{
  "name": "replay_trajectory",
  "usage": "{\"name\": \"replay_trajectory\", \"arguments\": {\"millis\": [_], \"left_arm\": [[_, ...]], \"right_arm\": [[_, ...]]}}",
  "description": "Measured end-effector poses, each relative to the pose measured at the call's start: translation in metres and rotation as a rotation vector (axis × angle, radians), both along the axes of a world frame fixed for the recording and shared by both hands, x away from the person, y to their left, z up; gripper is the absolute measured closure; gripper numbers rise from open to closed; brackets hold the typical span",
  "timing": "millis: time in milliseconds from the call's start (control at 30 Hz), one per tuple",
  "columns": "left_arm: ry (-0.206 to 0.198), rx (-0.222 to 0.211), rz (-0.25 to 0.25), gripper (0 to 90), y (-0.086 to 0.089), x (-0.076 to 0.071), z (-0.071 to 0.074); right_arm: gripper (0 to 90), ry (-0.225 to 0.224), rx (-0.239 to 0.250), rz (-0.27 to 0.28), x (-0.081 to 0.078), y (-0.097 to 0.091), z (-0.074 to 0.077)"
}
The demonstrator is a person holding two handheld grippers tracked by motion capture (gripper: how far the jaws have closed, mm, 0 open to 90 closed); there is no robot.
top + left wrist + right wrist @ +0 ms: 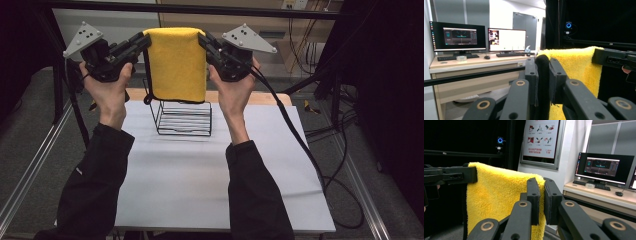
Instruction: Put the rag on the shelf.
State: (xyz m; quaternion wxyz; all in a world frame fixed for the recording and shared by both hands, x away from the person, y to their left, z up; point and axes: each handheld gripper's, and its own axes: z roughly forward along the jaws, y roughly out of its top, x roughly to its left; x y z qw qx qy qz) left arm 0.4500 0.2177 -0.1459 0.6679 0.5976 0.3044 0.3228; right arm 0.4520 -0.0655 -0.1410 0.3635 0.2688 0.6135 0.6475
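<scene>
Done: left hand-held gripper [145, 41] and right hand-held gripper [202, 40] each pinch a top corner of the yellow towel [177, 62], held aloft.
Left: likely draping it over the wire rack [183, 118] on the worktop [200, 170].

The left gripper [543, 75] rises from the bottom edge, its two black jaws closed on the dark-trimmed edge of a yellow towel [576, 67]. The towel stretches to the right, where the right gripper [615, 59] holds its far end against a dark background. Behind, at left, a desk [474, 62] carries two lit monitors [506, 40], keyboards and a mouse.
</scene>
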Motion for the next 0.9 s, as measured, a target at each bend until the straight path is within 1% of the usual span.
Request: {"name": "replay_trajectory", "arguments": {"millis": [167, 333, 400, 467, 500, 600, 667, 733, 767, 900], "left_arm": [[0.002, 0.004, 0.012, 79.7, 0.003, 0.009, 0.009], [0.012, -0.013, 0.008, 79.6, 0.005, 0.02, 0.015], [0.006, -0.012, 0.01, 79.7, 0.006, 0.023, 0.019], [-0.002, -0.004, 0.021, 79.6, 0.006, 0.025, 0.023], [0.001, -0.003, 0.024, 79.6, 0.006, 0.027, 0.025], [0.001, 0.004, 0.03, 79.7, 0.005, 0.033, 0.032], [-0.005, 0.01, 0.039, 79.7, 0.004, 0.036, 0.035], [-0.006, 0.015, 0.046, 79.6, 0.003, 0.041, 0.037], [-0.004, 0.014, 0.044, 79.6, 0.003, 0.043, 0.037], [0.009, 0.013, 0.045, 79.6, 0.004, 0.056, 0.037]], "right_arm": [[84.4, 0.0, 0.004, -0.006, 0.01, 0.005, 0.008], [84.5, -0.005, -0.001, -0.017, 0.02, 0.009, 0.015], [84.4, -0.007, 0.008, -0.016, 0.024, 0.01, 0.018], [84.5, -0.015, 0.007, -0.022, 0.029, 0.012, 0.024], [84.5, -0.015, 0.007, -0.022, 0.029, 0.012, 0.024], [84.4, -0.018, 0.011, -0.029, 0.036, 0.013, 0.029], [84.4, -0.02, 0.01, -0.033, 0.039, 0.013, 0.032], [84.4, -0.027, 0.006, -0.036, 0.043, 0.014, 0.034], [84.4, -0.021, 0.013, -0.037, 0.047, 0.014, 0.035], [84.4, -0.02, 0.012, -0.041, 0.052, 0.014, 0.034]]}}
